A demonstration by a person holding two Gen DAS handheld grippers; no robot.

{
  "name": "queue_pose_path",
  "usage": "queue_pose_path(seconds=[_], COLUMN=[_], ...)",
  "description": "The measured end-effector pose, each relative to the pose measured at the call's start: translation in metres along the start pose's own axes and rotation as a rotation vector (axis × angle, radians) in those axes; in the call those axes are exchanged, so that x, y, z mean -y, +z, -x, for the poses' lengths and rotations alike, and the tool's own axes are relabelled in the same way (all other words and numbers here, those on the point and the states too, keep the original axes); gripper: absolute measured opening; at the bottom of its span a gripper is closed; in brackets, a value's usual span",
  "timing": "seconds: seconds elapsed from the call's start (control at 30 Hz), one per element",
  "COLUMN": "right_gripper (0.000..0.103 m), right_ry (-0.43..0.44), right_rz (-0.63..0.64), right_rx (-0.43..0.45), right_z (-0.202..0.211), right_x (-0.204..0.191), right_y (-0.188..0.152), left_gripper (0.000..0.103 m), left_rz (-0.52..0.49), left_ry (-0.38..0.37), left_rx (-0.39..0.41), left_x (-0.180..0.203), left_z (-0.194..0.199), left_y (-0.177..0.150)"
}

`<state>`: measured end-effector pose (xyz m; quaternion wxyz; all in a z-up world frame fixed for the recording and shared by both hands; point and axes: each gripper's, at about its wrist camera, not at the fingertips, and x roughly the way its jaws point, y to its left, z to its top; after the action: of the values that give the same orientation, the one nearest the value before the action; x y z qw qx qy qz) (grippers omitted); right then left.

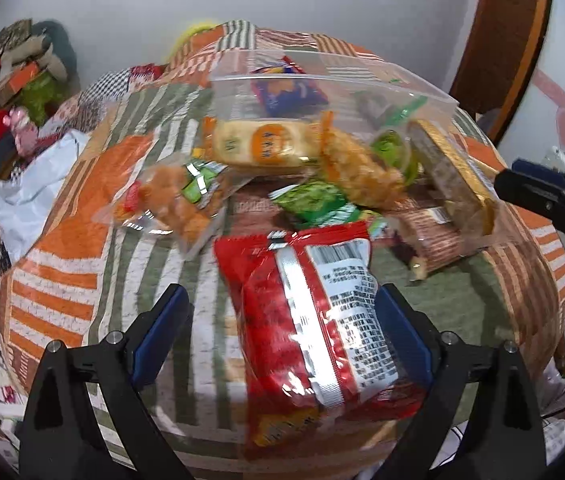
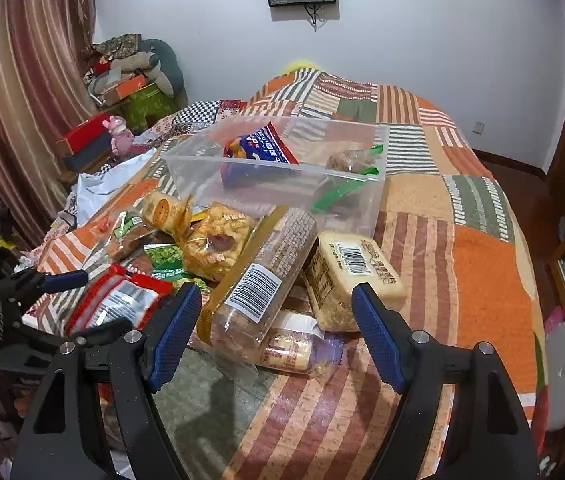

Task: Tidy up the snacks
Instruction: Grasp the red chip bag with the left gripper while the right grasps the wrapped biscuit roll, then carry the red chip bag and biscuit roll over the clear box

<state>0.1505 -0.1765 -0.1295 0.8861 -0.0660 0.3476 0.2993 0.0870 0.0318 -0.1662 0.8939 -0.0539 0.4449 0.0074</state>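
Two grippers in my hands, both with black arms and ribbed blue pads. Left gripper (image 1: 282, 340): jaws wide apart over the red bag (image 1: 314, 312), which sits low centre in the left view; the right pad looks level with the bag's edge, but I can't tell if it touches. Right gripper (image 2: 276, 328): jaws apart at lower centre of the right view, in front of the tube pack (image 2: 260, 276), not pressing it.

Counts: one clear bin (image 2: 378, 200), rigid plastic, rectangular, centre of the right view, on the quilt (image 2: 478, 256). In the bin I count one blue-and-red foil bag (image 2: 258, 148), one clear bag of brown pieces (image 2: 348, 160) and one green wrapper (image 2: 332, 196).

In front of the bin is the loose pile:
- one red bag, glossy foil, silver seam, white printed label, flat pillow shape
- one tube pack, clear film with gold edge, barcode sticker, long and round
- one pale block (image 2: 346, 276), rectangular, clear wrap, barcode on top
- one yellow crispy bag (image 2: 216, 240), lumpy, clear film
- one round biscuit pack (image 2: 162, 208), orange label
- one green foil bag (image 2: 166, 258), crinkled
- one striped pack (image 2: 286, 354) under the tube pack

More wrappers sit underneath, too hidden to count.

The quilt is a soft patchwork of orange, green and brown stripes.
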Motion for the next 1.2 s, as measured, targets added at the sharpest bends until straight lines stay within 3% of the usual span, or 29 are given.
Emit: queue_pose_path(seconds=[0.17, 0.33, 0.47, 0.57, 0.7, 0.8, 1.0, 1.2], right_gripper=[0.073, 0.058, 0.057, 0.057, 0.057, 0.048, 0.035, 0.032], right_ry=[0.026, 0.044, 0.055, 0.075, 0.096, 0.097, 0.053, 0.060], right_rz=[-0.034, -0.037, -0.062, -0.099, -0.140, -0.149, -0.118, -0.135], right_rx=[-0.010, -0.027, -0.052, -0.080, -0.095, -0.082, -0.055, -0.029], right_z=[-0.009, -0.020, -0.030, -0.039, -0.046, -0.043, -0.033, -0.023], right_x=[0.000, -0.005, -0.005, -0.003, 0.001, 0.004, 0.007, 0.015], right_y=[0.001, 0.004, 0.005, 0.005, 0.006, 0.006, 0.005, 0.006], left_gripper=[0.096, 0.096, 0.095, 0.082, 0.073, 0.067, 0.067, 0.067], left_rz=[0.025, -0.018, -0.016, -0.017, -0.024, -0.018, -0.010, -0.012], left_ry=[-0.045, -0.048, -0.060, -0.060, -0.060, -0.062, -0.070, -0.066], left_rx=[-0.022, -0.008, 0.016, 0.033, 0.040, 0.043, 0.061, 0.115], left_x=[-0.001, 0.009, 0.008, 0.006, 0.006, 0.005, 0.004, 0.007], left_z=[-0.003, -0.009, -0.011, -0.010, -0.008, -0.006, 0.003, 0.021], left_y=[-0.005, -0.008, -0.012, -0.013, -0.014, -0.013, -0.010, -0.001])
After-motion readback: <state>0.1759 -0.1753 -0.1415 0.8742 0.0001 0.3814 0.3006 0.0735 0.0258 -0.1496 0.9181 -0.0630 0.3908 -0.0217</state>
